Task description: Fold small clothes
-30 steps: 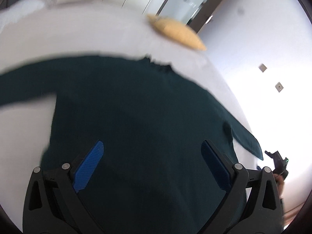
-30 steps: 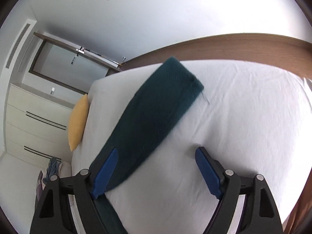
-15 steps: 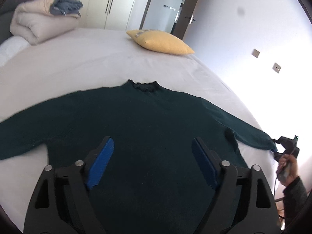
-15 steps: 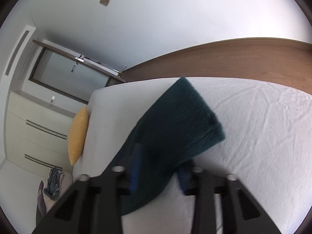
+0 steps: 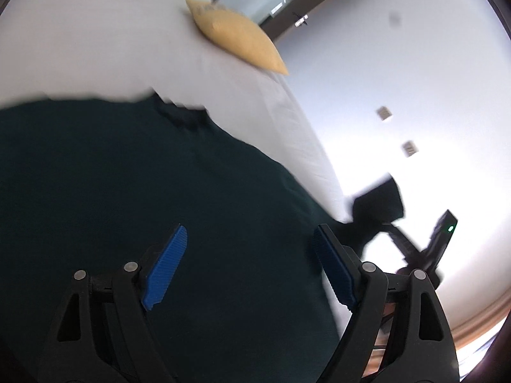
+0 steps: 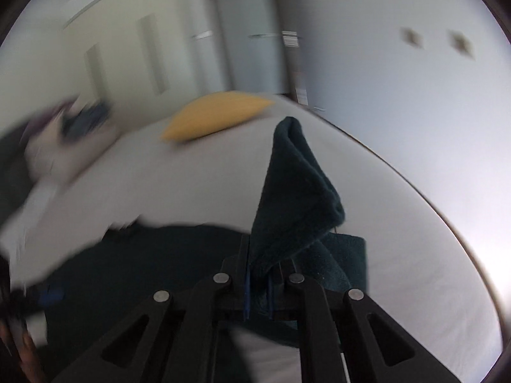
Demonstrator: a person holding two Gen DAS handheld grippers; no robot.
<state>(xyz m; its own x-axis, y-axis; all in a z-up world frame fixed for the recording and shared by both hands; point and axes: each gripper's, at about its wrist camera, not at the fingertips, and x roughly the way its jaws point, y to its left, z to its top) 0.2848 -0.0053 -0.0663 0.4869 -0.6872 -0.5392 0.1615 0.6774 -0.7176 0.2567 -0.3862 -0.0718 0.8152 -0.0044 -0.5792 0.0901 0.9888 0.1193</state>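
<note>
A second before, the right gripper (image 6: 257, 287) had stood spread over the cuff of the dark green sweater's (image 5: 153, 198) sleeve (image 6: 293, 198); half a second before, it was closing round it. By this moment it was pressed together on that cuff and had lifted it clear of the white bed (image 6: 399, 255), so that the sleeve end stood up from between the blue pads in a folded peak. From the left wrist view the same thing showed at the far right: the right gripper (image 5: 399, 239) with a dark flap of sleeve (image 5: 377, 201) raised off the sheet. I took that to mean the first fold was under way, the right sleeve about to be carried in across the body, though it had not yet been laid down.

The left gripper (image 5: 252, 265) was spread wide, pinching nothing, and hung just over the near part of the sweater's body. Its view had tilted and blurred against the steadier picture half a second earlier, so it too was on the move. The sweater itself lay flat on the bed, neck toward the far side.

By count: one sweater, one sleeve in the air, the other sleeve out of sight to the left; two grippers; one yellow pillow (image 5: 236, 38) at the far end of the bed; two small plates on the wall (image 6: 412, 36); and one blurred heap of bedding (image 6: 73, 124) far left.
</note>
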